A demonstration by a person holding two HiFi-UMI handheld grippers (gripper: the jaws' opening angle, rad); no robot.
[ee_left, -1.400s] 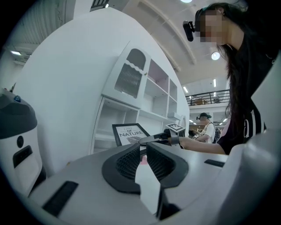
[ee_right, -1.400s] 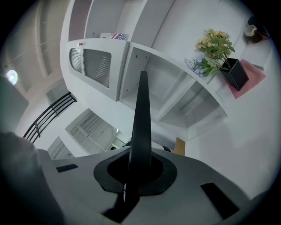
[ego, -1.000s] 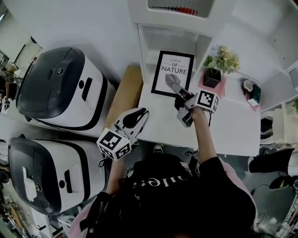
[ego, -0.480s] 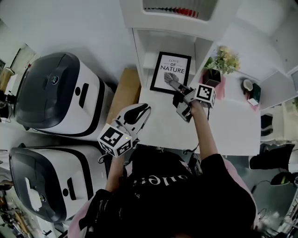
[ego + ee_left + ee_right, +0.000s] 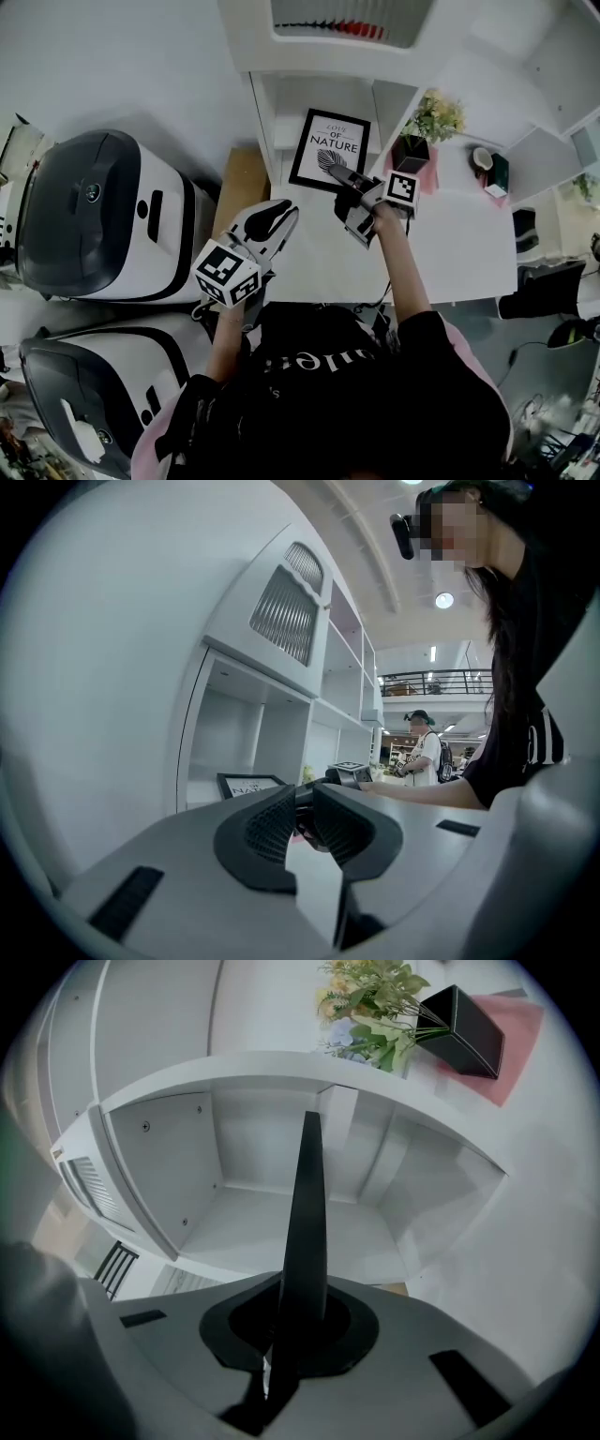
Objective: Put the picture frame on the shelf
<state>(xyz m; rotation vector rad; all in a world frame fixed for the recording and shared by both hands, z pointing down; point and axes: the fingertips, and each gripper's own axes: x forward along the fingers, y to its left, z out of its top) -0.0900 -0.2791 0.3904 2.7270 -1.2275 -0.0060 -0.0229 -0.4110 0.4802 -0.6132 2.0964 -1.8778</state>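
The picture frame is black-edged with a white print of a leaf and lettering. It is tilted at the mouth of the lower shelf compartment, above the white table. My right gripper is shut on its lower edge. In the right gripper view the frame stands edge-on between the jaws of that gripper, with the empty compartment right behind it. My left gripper hangs at the table's left edge, shut, with nothing in it. From there the frame shows low down.
A potted plant in a black pot stands on a pink mat just right of the compartment. A cup and a dark box sit farther right. Two big white machines and a wooden board lie left of the table.
My right gripper has carried the frame a little farther toward the shelf opening. The left gripper stays shut by the table's left edge.
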